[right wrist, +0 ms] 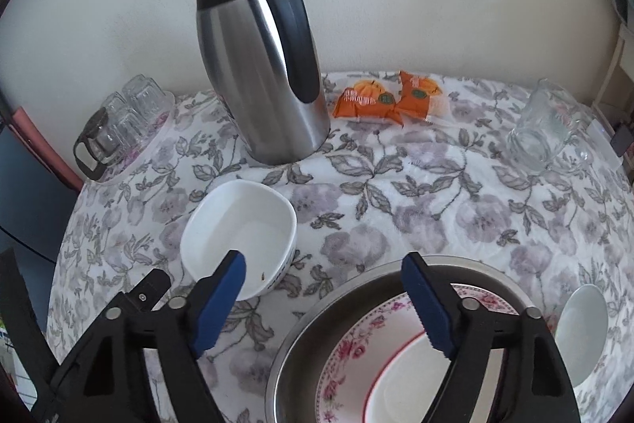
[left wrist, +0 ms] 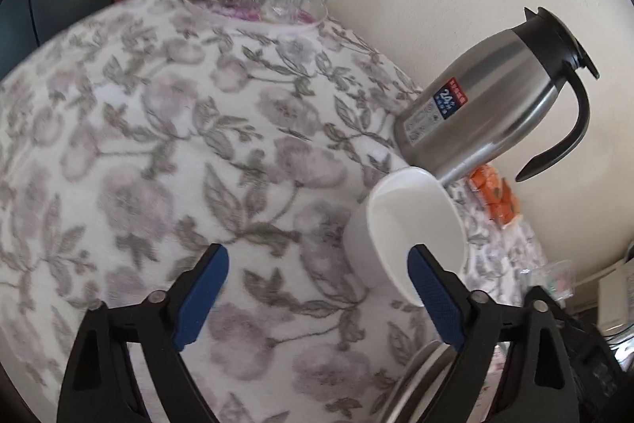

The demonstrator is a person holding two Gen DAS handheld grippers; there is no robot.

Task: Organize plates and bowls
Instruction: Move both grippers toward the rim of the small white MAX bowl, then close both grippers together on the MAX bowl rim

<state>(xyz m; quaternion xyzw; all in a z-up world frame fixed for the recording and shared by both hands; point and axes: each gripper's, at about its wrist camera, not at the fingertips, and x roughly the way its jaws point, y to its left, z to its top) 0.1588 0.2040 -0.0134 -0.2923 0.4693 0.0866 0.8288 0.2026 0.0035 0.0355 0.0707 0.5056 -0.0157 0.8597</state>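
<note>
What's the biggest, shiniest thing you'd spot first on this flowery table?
The tall shiny steel jug with a black handle stands at the back by the wall. In front of it sits a white squarish bowl, and nearest is a round metal basin holding a rose-patterned plate.

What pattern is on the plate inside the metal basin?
Pink roses on white around the plate, with a red ring inside; it shows best in the right wrist view.
</note>
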